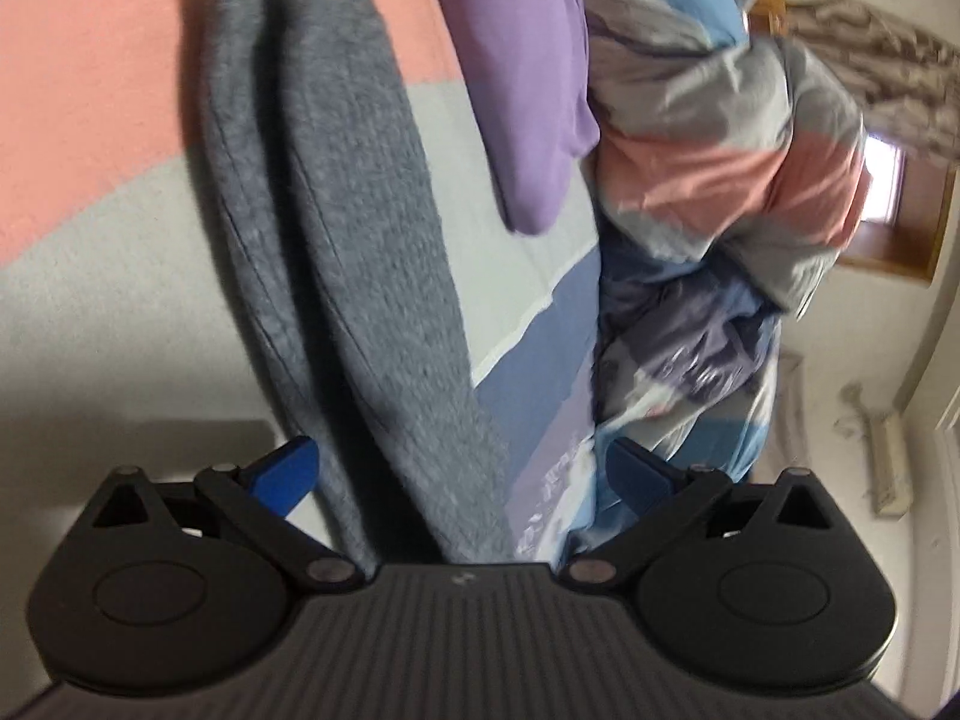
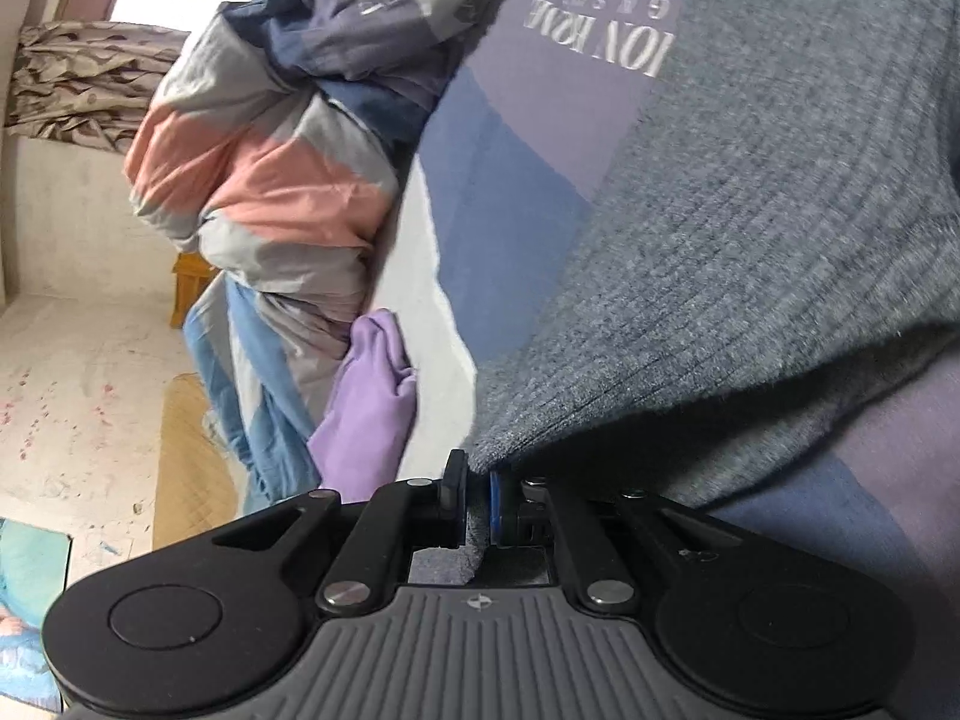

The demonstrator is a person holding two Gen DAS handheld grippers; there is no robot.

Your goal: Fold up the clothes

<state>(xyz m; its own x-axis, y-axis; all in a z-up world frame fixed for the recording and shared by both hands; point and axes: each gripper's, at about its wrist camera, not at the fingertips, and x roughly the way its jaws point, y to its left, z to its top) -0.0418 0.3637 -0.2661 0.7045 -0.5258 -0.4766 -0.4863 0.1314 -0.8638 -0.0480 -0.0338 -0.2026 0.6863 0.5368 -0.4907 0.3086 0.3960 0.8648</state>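
A grey knitted garment (image 1: pixel 336 192) lies as a long folded strip on the bed, running away from my left gripper (image 1: pixel 462 471). That gripper is open, its blue fingertips (image 1: pixel 291 468) standing wide on either side of the strip's near end without pressing it. In the right wrist view the same grey knit (image 2: pixel 750 228) fills the right side, lifted off the sheet. My right gripper (image 2: pixel 477 498) is shut on the grey garment's lower edge, which is pinched between the pads.
A purple garment (image 1: pixel 528 60) lies beside the grey one, also seen as the purple garment (image 2: pixel 366 408). A bundled colour-block duvet (image 1: pixel 720 168) lies beyond it. The bedsheet (image 1: pixel 90 90) is pink, grey and blue. The floor (image 2: pixel 78 372) lies off the bed's edge.
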